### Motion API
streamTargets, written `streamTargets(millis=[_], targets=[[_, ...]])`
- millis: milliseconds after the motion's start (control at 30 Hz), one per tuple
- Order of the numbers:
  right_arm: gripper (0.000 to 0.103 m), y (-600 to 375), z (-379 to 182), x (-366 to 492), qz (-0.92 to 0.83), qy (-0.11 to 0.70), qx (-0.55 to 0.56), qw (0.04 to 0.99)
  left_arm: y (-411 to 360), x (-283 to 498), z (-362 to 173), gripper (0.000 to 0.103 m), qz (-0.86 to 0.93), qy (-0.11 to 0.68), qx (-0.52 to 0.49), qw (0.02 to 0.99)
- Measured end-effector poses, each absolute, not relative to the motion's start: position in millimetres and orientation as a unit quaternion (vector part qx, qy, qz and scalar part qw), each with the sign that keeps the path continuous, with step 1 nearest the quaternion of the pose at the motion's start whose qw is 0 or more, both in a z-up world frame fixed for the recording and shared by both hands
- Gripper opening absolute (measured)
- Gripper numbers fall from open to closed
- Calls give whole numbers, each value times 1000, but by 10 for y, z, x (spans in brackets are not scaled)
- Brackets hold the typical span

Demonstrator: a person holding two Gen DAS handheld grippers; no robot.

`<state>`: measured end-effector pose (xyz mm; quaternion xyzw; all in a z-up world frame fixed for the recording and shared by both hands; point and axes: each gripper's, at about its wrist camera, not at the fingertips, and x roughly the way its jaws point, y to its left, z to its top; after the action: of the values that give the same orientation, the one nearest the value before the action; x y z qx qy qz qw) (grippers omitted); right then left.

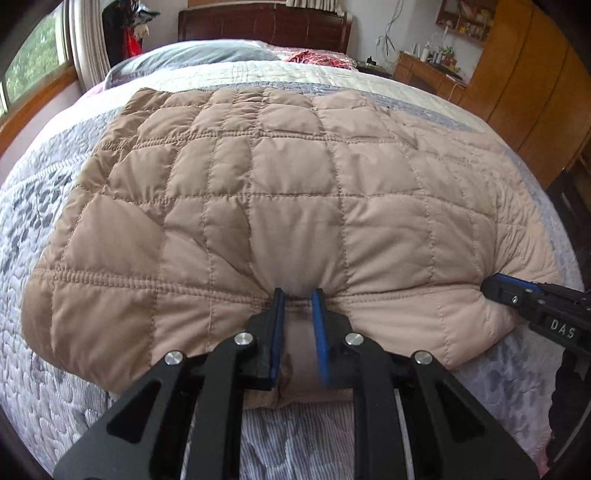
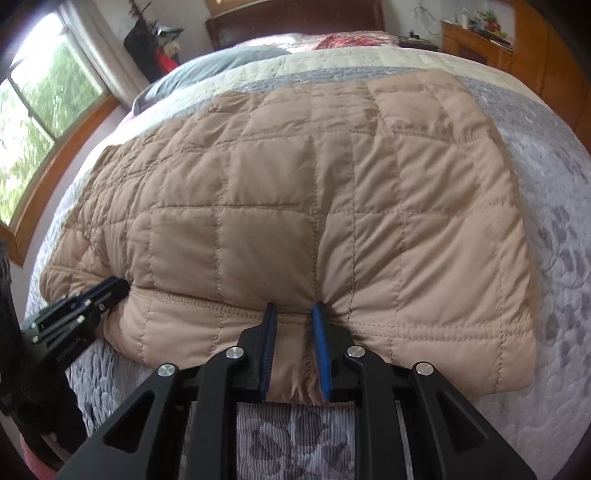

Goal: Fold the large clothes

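A tan quilted jacket (image 1: pixel 258 177) lies spread across the bed, folded over along its near edge. My left gripper (image 1: pixel 298 293) is shut on that near folded edge, with fabric bunched between its blue pads. In the right wrist view the same jacket (image 2: pixel 295 192) fills the middle, and my right gripper (image 2: pixel 294 308) is shut on the near edge further right, puckering the cloth. The right gripper (image 1: pixel 495 286) shows at the right of the left wrist view, pressed into the jacket's edge. The left gripper (image 2: pixel 114 286) appears at the left of the right wrist view.
The bed carries a grey and white patterned quilt (image 1: pixel 44 229). A blue-grey pillow (image 1: pixel 192 55) and a dark wooden headboard (image 1: pixel 264 26) lie at the far end. A window (image 2: pixel 40 122) is on the left, a wooden wardrobe (image 1: pixel 535 85) and desk on the right.
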<state>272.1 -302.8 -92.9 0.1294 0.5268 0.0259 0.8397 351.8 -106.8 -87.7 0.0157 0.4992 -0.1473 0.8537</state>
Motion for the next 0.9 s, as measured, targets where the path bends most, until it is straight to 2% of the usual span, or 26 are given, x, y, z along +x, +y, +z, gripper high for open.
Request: streamTargets(millis=[100,133,200,233,267,300,333,433,600,900], targets=[[26,-3117,-689,2631,60,505,147,849,-957,3446,-648,21,-156,501,11,851],[29,-3176,-618,2581,63,495,150,854,-849,3403,-513,32,-157,489,6,858],[44,-3360,-452,2469,55,472,153,866,-625,3366,-301,48,-156,470,-3,869],[47,-3502,-367,2415,48,461,158,872,-473,3377,-201,53,-149,461,-9,875],[55,-3616,-318,2389,43,456,162,874,-327,3409,-128,55,-139,456,-13,879],[65,-3738,-281,2372,39,453,167,875,-221,3462,-82,63,-134,455,-16,880],[68,-3887,-256,2374,34,451,175,875,-36,3552,-50,71,-125,457,-20,880],[73,-4216,-271,2447,25,452,188,871,379,3835,-113,71,-96,477,-36,873],[79,-4558,-480,2631,53,468,236,850,822,4219,-367,71,-117,512,-134,840],[80,-4832,-941,2961,82,485,311,813,663,4617,-899,72,-188,539,-208,794]])
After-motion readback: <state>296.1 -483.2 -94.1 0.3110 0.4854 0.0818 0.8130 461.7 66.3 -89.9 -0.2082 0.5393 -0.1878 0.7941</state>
